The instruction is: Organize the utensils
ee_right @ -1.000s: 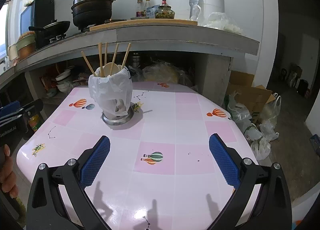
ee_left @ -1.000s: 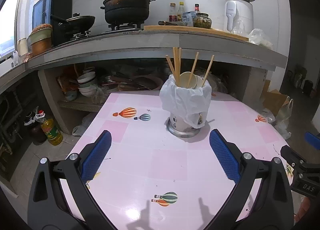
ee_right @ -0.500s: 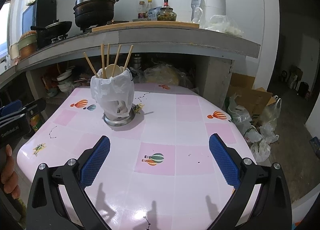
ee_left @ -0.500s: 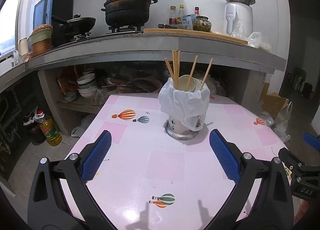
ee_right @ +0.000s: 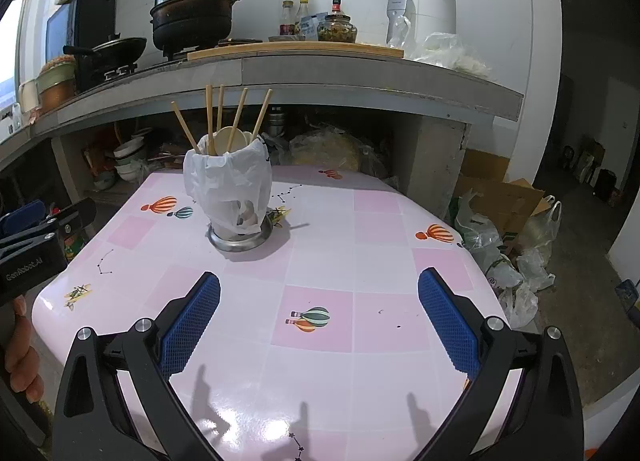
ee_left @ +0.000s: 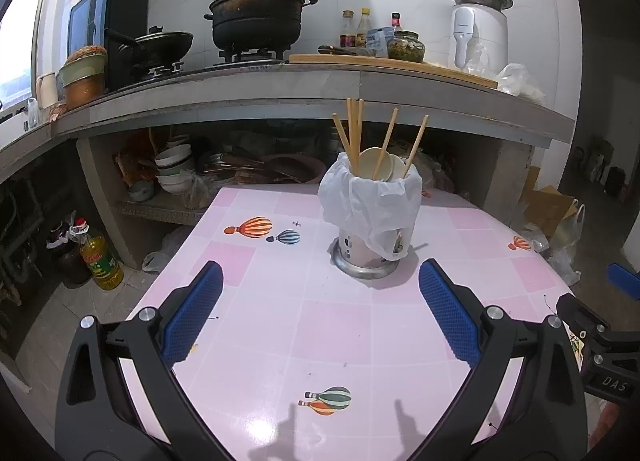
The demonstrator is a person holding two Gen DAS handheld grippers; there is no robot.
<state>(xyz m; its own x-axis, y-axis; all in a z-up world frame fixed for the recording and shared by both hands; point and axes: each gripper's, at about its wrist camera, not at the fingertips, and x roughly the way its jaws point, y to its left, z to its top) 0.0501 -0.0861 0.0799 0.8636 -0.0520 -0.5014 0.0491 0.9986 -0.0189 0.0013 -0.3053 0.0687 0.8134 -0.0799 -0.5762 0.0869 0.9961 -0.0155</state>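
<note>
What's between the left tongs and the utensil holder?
Nothing visible. Only bare pink tabletop lies between the open left tongs and the bag-lined utensil holder with chopsticks. The right tongs are off to the side.

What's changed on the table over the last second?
Very little: both cameras drift slightly, so the holder shifts a touch in view. Left gripper and right gripper stay open and empty. The chopsticks and spoon remain in the holder.

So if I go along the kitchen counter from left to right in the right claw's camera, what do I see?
Frying pan → big black pot → sauce bottles → glass jar → white appliance → plastic bags.
</note>
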